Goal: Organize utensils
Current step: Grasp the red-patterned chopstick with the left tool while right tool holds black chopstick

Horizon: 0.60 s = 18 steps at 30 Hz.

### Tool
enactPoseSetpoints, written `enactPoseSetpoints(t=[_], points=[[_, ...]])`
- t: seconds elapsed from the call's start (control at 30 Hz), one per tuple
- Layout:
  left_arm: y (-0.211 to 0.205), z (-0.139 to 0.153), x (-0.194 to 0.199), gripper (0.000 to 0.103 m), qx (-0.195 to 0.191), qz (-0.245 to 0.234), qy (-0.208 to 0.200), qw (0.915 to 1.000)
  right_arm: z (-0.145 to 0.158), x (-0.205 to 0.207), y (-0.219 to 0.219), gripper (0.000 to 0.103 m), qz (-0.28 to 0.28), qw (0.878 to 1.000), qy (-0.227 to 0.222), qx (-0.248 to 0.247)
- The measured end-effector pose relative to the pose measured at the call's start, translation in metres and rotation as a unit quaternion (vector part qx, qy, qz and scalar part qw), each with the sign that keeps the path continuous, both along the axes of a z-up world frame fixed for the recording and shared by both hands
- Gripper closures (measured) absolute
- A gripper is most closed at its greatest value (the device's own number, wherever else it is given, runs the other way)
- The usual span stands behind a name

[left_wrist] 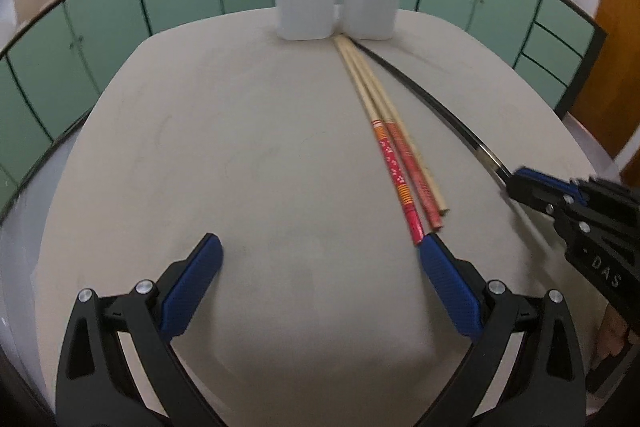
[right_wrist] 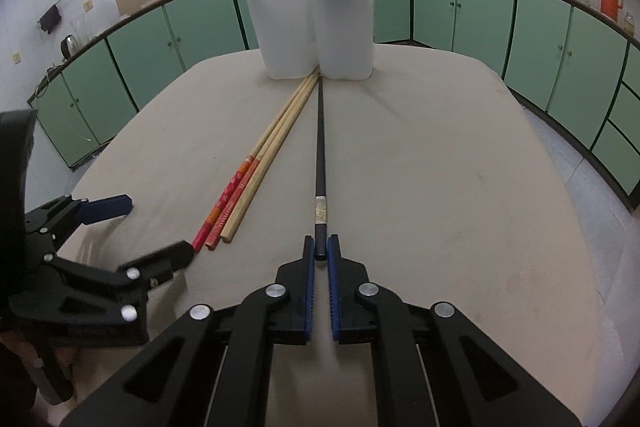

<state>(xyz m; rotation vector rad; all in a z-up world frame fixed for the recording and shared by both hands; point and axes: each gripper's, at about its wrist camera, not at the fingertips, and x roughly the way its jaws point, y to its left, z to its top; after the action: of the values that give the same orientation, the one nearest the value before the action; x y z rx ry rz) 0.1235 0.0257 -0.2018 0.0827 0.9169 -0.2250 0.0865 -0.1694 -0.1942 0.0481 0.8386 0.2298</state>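
Your right gripper [right_wrist: 320, 247] pinches the near end of the black chopstick [right_wrist: 320, 147], which runs straight ahead to the white holder [right_wrist: 316, 31]. Just left of it lie three wooden chopsticks [right_wrist: 256, 179] — your left gripper [left_wrist: 320, 267] gapes wide at their red ends. "DAS" shows on the right gripper's body. Beige table [right_wrist: 440, 167]; green cabinets [right_wrist: 480, 11] ring the room.
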Motion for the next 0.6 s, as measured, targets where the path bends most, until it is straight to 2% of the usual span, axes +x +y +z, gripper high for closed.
enactPoseSetpoints(t=[0.1,0.33,0.47,0.6], points=[[0.006,0.002,0.0,0.016,0.001,0.008,-0.003,1.0,-0.001,0.0,0.001,0.096,0.002,1.0,0.003,-0.001],[-0.002,0.007,-0.007,0.016,-0.01,-0.011,-0.01,0.9998,-0.002,0.002,0.002,0.096,0.003,1.0,0.003,-0.002],[-0.015,0.001,-0.007,0.016,0.006,-0.03,-0.003,0.9995,-0.002,0.002,0.0,0.097,0.002,1.0,0.004,0.0],[-0.02,0.0,-0.001,0.015,0.014,-0.027,0.001,0.9995,-0.003,0.002,0.001,0.097,0.002,1.0,0.004,0.001]])
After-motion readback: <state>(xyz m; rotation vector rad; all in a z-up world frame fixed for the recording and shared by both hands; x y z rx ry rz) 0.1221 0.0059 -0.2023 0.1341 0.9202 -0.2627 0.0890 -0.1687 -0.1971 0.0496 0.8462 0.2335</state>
